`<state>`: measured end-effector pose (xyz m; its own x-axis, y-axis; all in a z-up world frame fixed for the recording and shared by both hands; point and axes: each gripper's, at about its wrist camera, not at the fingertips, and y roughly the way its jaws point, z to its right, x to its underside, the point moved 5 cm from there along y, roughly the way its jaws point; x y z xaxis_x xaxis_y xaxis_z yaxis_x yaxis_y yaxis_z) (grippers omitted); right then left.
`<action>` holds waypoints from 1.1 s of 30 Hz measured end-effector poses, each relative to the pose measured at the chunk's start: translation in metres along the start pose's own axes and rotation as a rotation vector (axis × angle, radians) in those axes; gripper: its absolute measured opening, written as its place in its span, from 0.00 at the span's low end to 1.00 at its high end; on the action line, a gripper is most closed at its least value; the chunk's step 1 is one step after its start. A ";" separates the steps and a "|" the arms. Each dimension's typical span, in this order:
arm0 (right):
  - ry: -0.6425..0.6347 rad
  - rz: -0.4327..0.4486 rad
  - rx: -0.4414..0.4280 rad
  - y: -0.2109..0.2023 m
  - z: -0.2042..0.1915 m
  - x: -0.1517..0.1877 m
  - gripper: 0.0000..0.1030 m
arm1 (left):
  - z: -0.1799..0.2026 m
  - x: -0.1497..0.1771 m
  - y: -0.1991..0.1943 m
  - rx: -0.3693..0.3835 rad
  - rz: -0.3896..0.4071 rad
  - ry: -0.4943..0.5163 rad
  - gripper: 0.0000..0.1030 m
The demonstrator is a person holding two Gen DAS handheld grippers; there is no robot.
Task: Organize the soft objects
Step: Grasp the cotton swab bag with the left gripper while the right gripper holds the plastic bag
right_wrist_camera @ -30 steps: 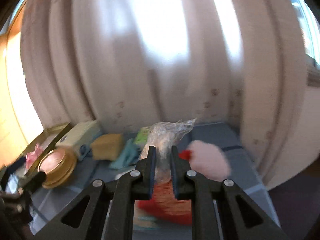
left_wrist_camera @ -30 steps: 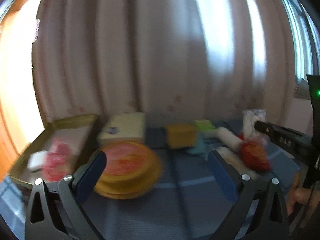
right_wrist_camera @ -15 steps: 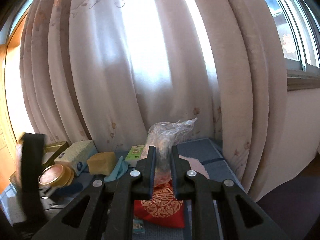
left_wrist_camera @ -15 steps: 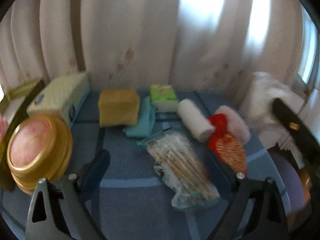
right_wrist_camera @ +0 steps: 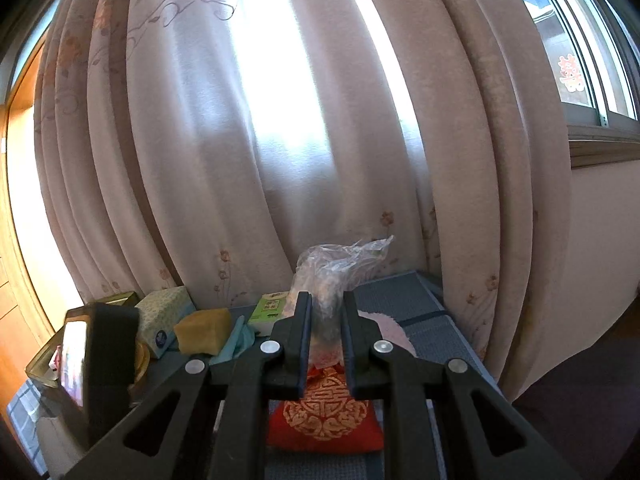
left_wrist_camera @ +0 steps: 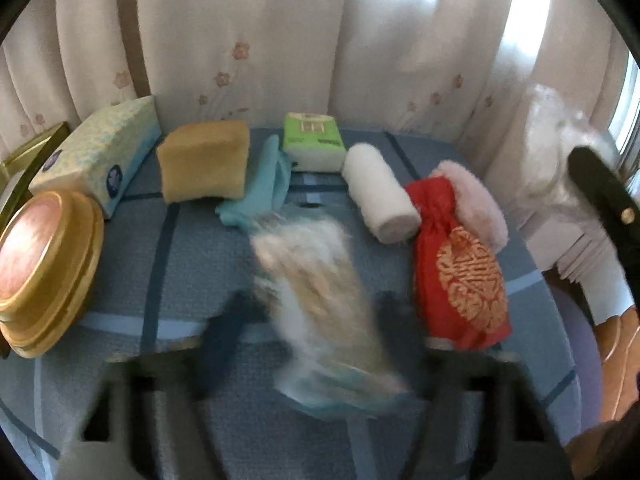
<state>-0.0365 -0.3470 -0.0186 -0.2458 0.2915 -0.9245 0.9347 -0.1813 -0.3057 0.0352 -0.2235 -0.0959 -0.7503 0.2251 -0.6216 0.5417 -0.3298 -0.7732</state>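
Observation:
A clear pack of cotton swabs [left_wrist_camera: 316,280] lies blurred on the blue checked cloth [left_wrist_camera: 192,256], between the fingers of my left gripper [left_wrist_camera: 316,320]. Its jaws are closing and the pads meet the pack's sides. In the right wrist view my right gripper [right_wrist_camera: 324,344] is shut on a crumpled clear plastic bag [right_wrist_camera: 332,272], held up above the red embroidered pouch [right_wrist_camera: 324,412]. The same bag [left_wrist_camera: 556,140] shows at the right edge of the left wrist view.
Along the curtain lie a tissue box [left_wrist_camera: 100,148], a yellow sponge [left_wrist_camera: 204,166], a teal cloth [left_wrist_camera: 260,188], a green tissue pack [left_wrist_camera: 312,140], a white rolled towel [left_wrist_camera: 380,192], a red pouch [left_wrist_camera: 460,272] and a pink fluffy pad [left_wrist_camera: 480,200]. A gold round tin [left_wrist_camera: 40,264] stands left.
My left gripper swung right from the gold tin, dropped over the swab pack and narrowed its jaws around it; the pack shifted slightly. The right gripper kept hold of the plastic bag.

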 end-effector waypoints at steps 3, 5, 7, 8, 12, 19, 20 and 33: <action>-0.001 0.001 0.010 0.000 0.000 0.000 0.15 | -0.013 0.004 -0.006 0.054 0.010 -0.027 0.32; -0.005 0.004 0.017 -0.001 -0.001 0.000 0.15 | -0.024 0.005 -0.010 0.087 0.015 -0.056 0.30; -0.010 0.006 0.026 -0.002 -0.002 0.000 0.15 | -0.035 0.004 -0.017 0.096 0.040 -0.084 0.30; -0.013 0.007 0.032 -0.003 -0.002 0.000 0.15 | -0.042 0.003 -0.025 0.110 0.074 -0.096 0.30; -0.038 0.014 0.064 -0.004 -0.005 0.000 0.15 | -0.064 -0.002 -0.052 0.058 0.214 -0.076 0.30; -0.123 0.033 0.131 -0.007 -0.017 0.000 0.15 | -0.103 -0.006 -0.094 -0.066 0.422 -0.009 0.30; -0.139 0.037 0.141 -0.008 -0.020 0.001 0.15 | -0.108 -0.008 -0.098 -0.082 0.447 0.006 0.30; -0.160 0.030 0.130 -0.011 -0.064 0.012 0.15 | -0.141 0.001 -0.124 -0.135 0.561 0.042 0.30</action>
<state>-0.0332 -0.2813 -0.0123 -0.2653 0.1329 -0.9550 0.9039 -0.3105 -0.2943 0.0201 -0.0533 -0.0181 -0.3203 0.0865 -0.9433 0.8979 -0.2896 -0.3315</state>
